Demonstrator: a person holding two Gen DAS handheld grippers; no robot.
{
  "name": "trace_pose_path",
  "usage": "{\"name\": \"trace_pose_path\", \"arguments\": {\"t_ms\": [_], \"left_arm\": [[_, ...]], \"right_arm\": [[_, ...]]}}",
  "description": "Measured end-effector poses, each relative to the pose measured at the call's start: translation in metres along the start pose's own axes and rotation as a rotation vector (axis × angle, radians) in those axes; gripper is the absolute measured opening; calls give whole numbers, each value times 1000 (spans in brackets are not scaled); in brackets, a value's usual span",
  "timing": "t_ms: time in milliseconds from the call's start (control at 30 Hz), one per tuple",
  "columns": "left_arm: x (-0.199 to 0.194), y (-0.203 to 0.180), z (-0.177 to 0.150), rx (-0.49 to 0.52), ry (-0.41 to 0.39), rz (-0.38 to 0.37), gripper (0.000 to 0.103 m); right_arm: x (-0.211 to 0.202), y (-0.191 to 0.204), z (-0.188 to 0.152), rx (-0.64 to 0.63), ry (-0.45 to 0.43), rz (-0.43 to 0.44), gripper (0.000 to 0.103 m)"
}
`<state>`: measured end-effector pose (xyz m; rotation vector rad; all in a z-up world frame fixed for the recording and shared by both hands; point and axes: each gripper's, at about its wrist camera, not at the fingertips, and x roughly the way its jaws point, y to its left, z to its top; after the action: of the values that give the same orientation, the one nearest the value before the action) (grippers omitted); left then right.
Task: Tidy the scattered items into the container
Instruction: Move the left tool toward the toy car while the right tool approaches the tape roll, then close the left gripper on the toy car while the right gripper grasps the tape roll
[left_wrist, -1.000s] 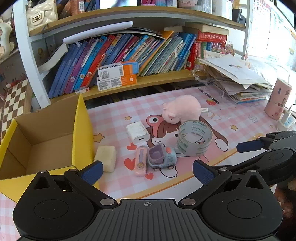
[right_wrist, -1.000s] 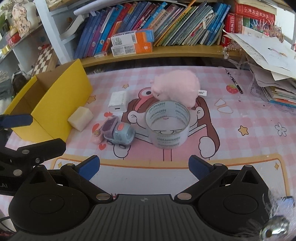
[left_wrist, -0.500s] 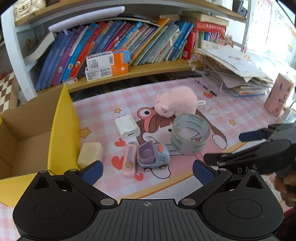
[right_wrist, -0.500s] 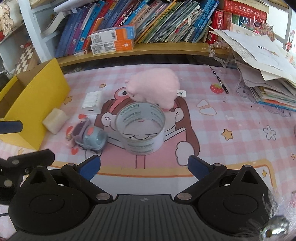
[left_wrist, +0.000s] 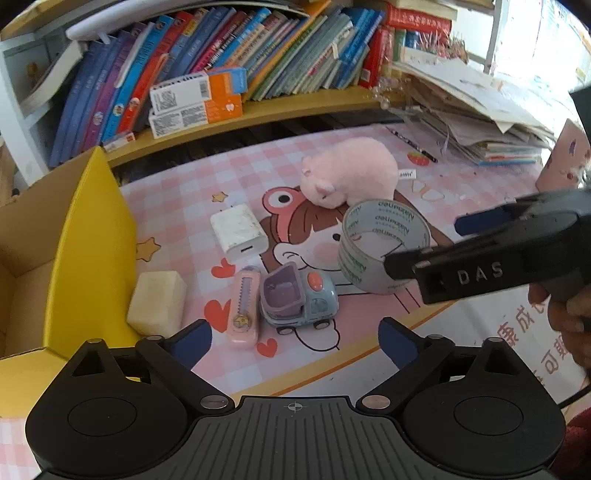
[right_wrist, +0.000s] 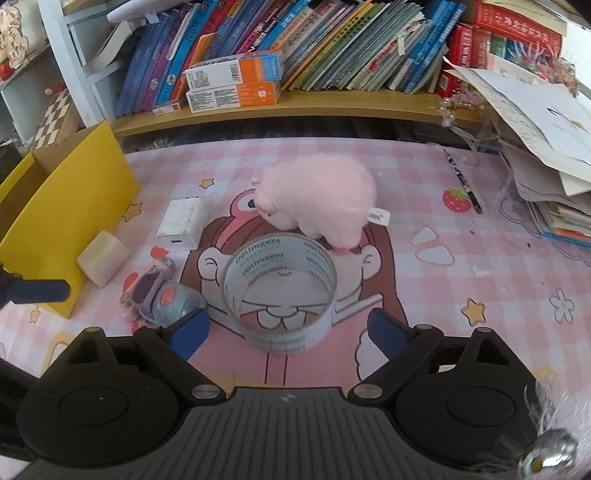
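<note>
Transparent tape roll (right_wrist: 279, 291) stands on its edge on the worktop, centred before the right gripper (right_wrist: 284, 332), whose fingers are spread wide to take it; the left gripper (left_wrist: 295, 341) is open too and holds nothing, while the yellow box (left_wrist: 88, 236) waits at the left

On the desk mat (right_wrist: 461, 266), the box (left_wrist: 92, 236) stood at the left edge, the sponge block (left_wrist: 157, 302) against its wall. Right of that lay the cutter (left_wrist: 243, 306), touching the toy car (left_wrist: 299, 299). The charger (left_wrist: 238, 230) lay behind them. The tape roll (right_wrist: 280, 288) stood mid-mat, the plush pig (right_wrist: 317, 203) just behind it.
</note>
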<state>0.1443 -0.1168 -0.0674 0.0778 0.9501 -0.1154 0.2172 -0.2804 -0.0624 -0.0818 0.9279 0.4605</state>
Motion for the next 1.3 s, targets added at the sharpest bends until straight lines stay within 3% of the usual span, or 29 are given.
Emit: {"name": "trace_pose_path", "arguments": {"t_ms": [567, 700, 767, 833, 900, 1033, 1300], "left_arm": [[36, -3, -4, 69, 84, 23, 87], [41, -3, -7, 86, 94, 26, 70], [40, -2, -7, 83, 81, 27, 56], [40, 1, -6, 66, 83, 15, 29], [40, 5, -6, 42, 86, -2, 19], [34, 8, -5, 33, 65, -15, 7], [18, 11, 0, 18, 12, -20, 2]], "right_arm": [[39, -3, 19, -13, 76, 65, 87], [40, -4, 18, -1, 70, 64, 83], [38, -5, 16, 17, 63, 56, 83], [37, -5, 14, 22, 62, 52, 83], [35, -5, 12, 23, 63, 51, 83], [30, -4, 8, 28, 66, 50, 83], [15, -1, 3, 38, 43, 37, 83]]}}
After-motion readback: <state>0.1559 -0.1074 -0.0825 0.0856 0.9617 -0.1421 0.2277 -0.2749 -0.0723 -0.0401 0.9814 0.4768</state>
